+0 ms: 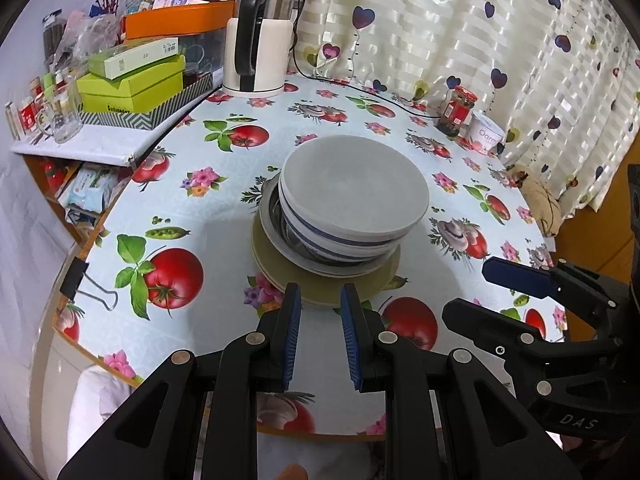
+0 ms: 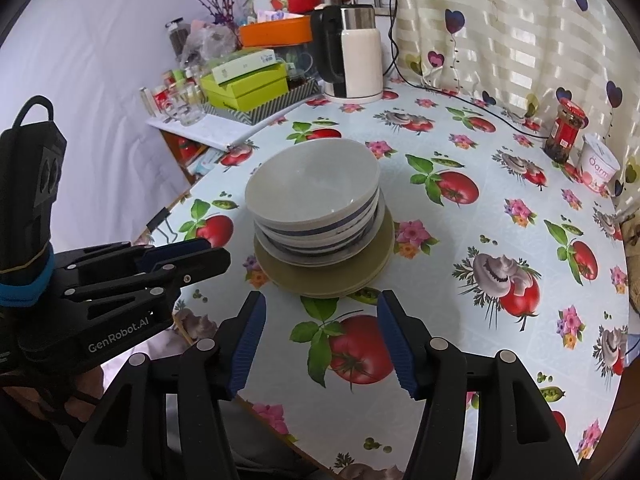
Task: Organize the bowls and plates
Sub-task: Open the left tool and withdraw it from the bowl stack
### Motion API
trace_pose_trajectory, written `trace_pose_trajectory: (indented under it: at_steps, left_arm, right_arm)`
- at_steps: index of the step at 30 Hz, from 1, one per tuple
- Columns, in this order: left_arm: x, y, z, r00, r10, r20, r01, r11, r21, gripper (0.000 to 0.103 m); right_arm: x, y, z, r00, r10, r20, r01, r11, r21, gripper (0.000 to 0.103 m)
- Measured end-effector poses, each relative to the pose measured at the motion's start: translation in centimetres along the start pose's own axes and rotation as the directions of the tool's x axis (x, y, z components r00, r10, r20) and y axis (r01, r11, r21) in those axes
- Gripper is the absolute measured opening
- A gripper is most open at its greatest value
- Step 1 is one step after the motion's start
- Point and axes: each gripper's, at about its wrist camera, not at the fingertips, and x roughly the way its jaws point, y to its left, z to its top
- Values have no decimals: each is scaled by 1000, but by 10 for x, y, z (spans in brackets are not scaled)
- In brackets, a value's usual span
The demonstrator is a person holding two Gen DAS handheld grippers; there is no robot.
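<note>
Stack: the bowls (image 1: 352,200) and the plates (image 1: 320,276) stand in one pile on the table (image 1: 200,208), just ahead of both grippers, bowls on top, plates under them.
Top bowl: grey-white and empty; it sits inside a bowl with blue stripes (image 2: 320,232).
Bottom plate: the olive one (image 2: 320,280) is the widest and carries all the others.
Left gripper (image 1: 320,300): released, nothing between the jaws; the near rim of the olive plate is just beyond its tips.
Right gripper (image 2: 320,304): the jaws are opening and nothing is between them; the pile is ahead and a little above its tips in the right wrist view.
Step in hand: I judge the pile looks finished and both grippers are free of it.
Advice: pull straight back and do not brush the plate rim, because the bowls stand high and could slide.
</note>
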Motion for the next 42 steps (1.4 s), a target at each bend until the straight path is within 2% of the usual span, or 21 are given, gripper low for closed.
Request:
trace_pose_trajectory:
  at_steps: [42]
  left_arm:
    - [13, -11, 1, 999, 32, -30, -30, 998, 64, 21]
  right_arm:
    - [11, -3, 0, 1000, -5, -20, 5, 1000, -9, 59]
